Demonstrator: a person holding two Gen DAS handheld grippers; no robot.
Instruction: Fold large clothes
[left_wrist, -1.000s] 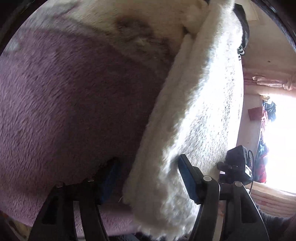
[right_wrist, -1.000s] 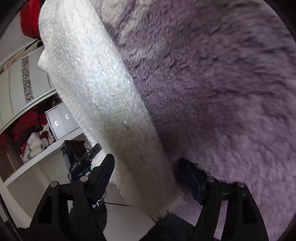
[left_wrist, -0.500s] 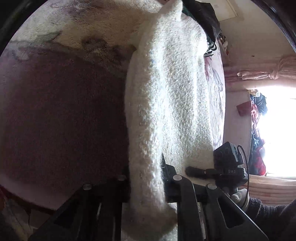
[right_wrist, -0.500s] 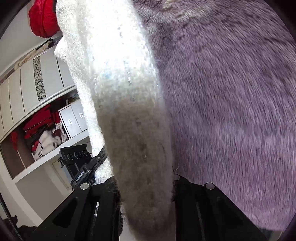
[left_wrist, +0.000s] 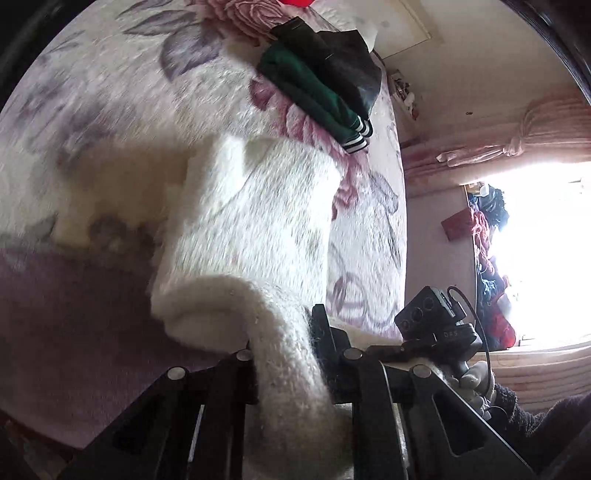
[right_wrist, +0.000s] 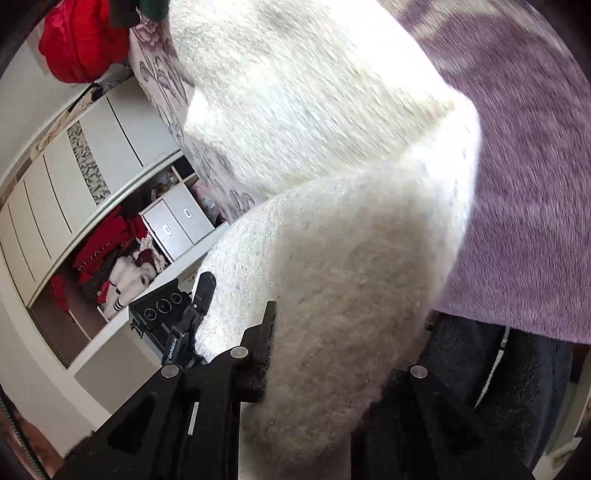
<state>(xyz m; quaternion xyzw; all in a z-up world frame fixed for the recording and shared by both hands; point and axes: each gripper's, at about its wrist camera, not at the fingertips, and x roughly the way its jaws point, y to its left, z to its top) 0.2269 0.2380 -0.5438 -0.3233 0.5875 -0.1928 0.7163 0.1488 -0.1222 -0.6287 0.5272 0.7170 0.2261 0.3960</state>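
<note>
The fluffy white garment (left_wrist: 251, 229) looked soft, thick and limp, likely to sag and bunch, so taking it by the edge on both sides seemed the soundest hold. It lay draped over the floral bed (left_wrist: 92, 96), beside a purple blanket (right_wrist: 535, 184), its near edge pinched in the left hand-held gripper (left_wrist: 284, 354) and the right hand-held gripper (right_wrist: 332, 354), both clamped on the pile.

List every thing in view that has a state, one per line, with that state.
left gripper: shut on the white fleece garment.
right gripper: shut on the white fleece garment.
white fleece garment: pinched by both grippers, lifted, draped in a fold.
purple blanket: spread flat under the garment.
green and black clothes: piled on the floral bedspread.
wardrobe: open, red clothes inside.
</note>
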